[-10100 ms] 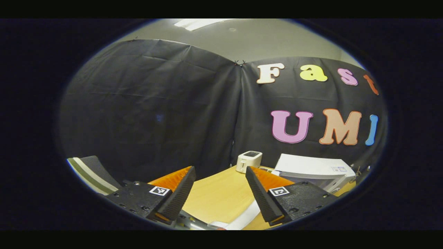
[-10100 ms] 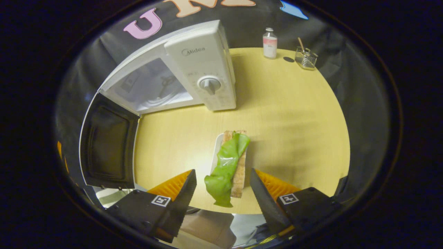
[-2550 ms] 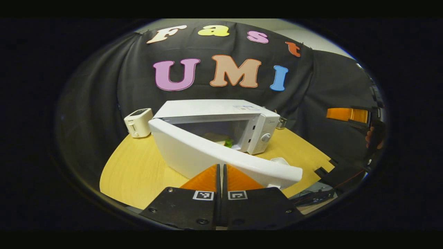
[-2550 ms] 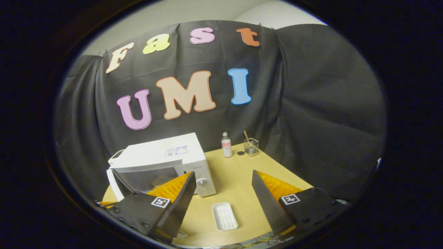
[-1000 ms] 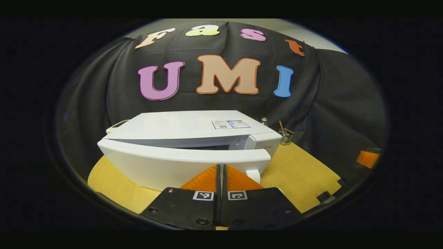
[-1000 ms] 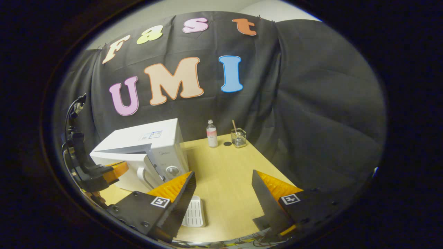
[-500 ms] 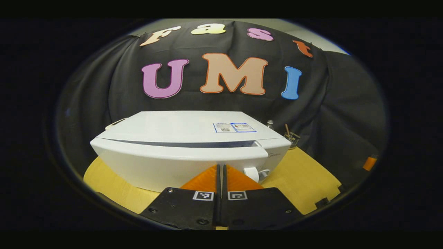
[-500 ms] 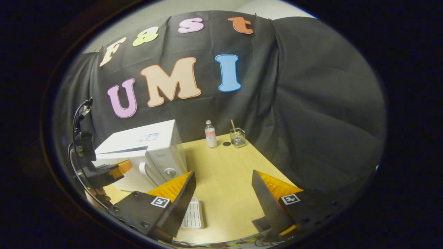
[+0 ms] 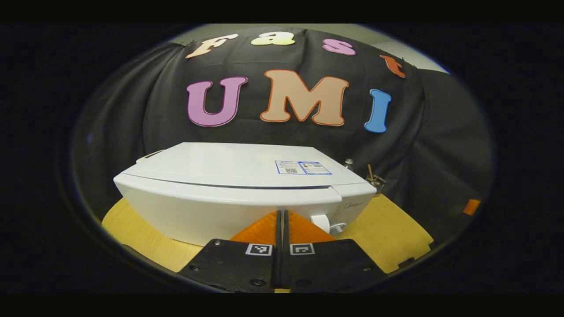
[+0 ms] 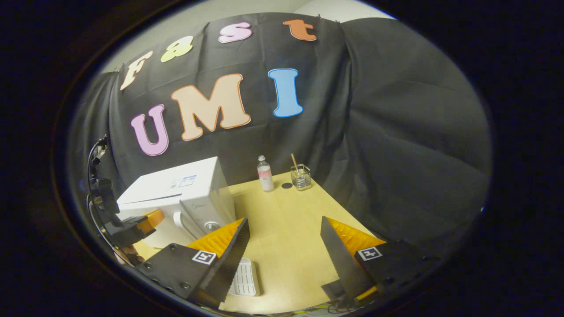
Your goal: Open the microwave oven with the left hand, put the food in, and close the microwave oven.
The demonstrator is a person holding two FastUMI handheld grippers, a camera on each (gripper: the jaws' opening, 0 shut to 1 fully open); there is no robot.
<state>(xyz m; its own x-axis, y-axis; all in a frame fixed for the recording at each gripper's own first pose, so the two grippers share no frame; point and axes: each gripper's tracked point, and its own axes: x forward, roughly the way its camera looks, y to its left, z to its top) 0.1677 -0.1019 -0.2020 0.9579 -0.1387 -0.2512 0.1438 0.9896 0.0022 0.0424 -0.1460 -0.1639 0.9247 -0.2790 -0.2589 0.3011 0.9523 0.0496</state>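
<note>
Now the left gripper (image 9: pixel 282 213), its two fingers pressed together with nothing between them, sits at lower centre of the left gripper view with its tips against the door front of the boxy white microwave oven (image 9: pixel 238 193). That oven's long side runs left to right across mid-frame on the round pale wooden table (image 9: pixel 396 233), with its door apparently nearly flush and its front facing the camera. Lower in the right gripper view, the right gripper (image 10: pixel 284 240) is spread wide and empty above a white ribbed rectangular tray (image 10: pixel 246 275), with the oven at lower left.

Food unseen behind microwave door (image 9: pixel 220 207).
</note>
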